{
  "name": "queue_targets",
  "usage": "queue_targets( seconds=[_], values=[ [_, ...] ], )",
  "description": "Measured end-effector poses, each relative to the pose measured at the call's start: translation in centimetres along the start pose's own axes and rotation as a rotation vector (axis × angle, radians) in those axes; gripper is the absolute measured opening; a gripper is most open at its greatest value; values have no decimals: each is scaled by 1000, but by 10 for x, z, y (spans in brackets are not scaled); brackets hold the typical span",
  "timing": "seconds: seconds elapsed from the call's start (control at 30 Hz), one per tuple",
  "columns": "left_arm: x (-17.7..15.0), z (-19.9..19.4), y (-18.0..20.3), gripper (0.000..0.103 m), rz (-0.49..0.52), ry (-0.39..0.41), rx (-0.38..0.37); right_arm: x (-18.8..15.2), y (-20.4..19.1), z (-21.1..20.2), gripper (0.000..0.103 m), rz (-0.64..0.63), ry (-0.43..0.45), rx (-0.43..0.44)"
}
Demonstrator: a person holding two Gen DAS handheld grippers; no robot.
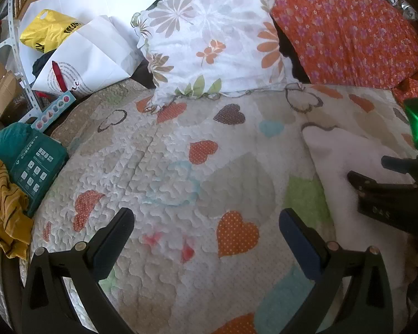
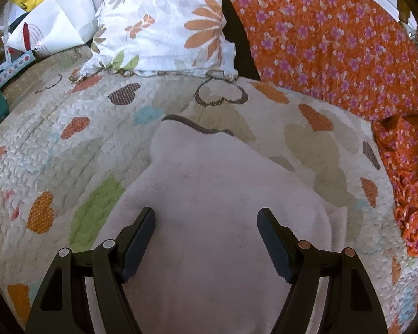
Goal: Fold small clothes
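A pale pinkish-white small garment (image 2: pixel 225 200) lies flat on the heart-patterned quilt (image 2: pixel 69 150). My right gripper (image 2: pixel 206 220) is open, low over the garment's near part, fingers (image 2: pixel 142 236) on either side of its middle and holding nothing. In the left wrist view the same garment (image 1: pixel 342 172) lies at the right, with the right gripper (image 1: pixel 376 189) above it. My left gripper (image 1: pixel 206 222) is open and empty over bare quilt (image 1: pixel 181 167), to the left of the garment.
A floral white pillow (image 1: pixel 209 41) and an orange flowered cloth (image 1: pixel 348 33) lie at the back of the bed. At the left edge are a mustard striped garment (image 1: pixel 2 203), a teal package (image 1: pixel 33 172), a white paper bag (image 1: pixel 89 55) and a yellow bag (image 1: pixel 47 30).
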State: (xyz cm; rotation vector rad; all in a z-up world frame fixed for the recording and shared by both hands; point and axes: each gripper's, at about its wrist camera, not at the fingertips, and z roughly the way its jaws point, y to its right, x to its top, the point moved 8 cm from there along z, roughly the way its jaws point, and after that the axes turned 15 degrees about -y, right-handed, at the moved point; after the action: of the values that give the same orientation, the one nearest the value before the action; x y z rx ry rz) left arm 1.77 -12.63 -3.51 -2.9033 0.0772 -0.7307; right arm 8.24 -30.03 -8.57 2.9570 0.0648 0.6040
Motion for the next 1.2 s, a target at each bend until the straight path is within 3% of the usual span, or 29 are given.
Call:
queue_targets(
  seconds=[0.17,0.3,0.63,0.77,0.97,1.1,1.2],
  values=[
    [-1,0,0,103,1,-3,-1,3,8,12,89,61,-34,38],
    [-1,-1,-2,103,1,-5,-6,2,14,11,90,108,-44,88],
    [3,-16,4,103,7,43,-54,-5,28,-37,90,94,82,15],
    [2,-21,15,103,19,61,-91,-24,58,-62,90,157,108,-12],
    [-7,6,34,103,-18,-67,-253,-63,129,-82,90,387,105,49],
    [-16,23,57,103,-22,-144,-354,-95,152,-77,90,489,65,129],
    [-15,30,83,103,-22,-205,-511,-110,158,-63,90,530,16,217]
  ],
)
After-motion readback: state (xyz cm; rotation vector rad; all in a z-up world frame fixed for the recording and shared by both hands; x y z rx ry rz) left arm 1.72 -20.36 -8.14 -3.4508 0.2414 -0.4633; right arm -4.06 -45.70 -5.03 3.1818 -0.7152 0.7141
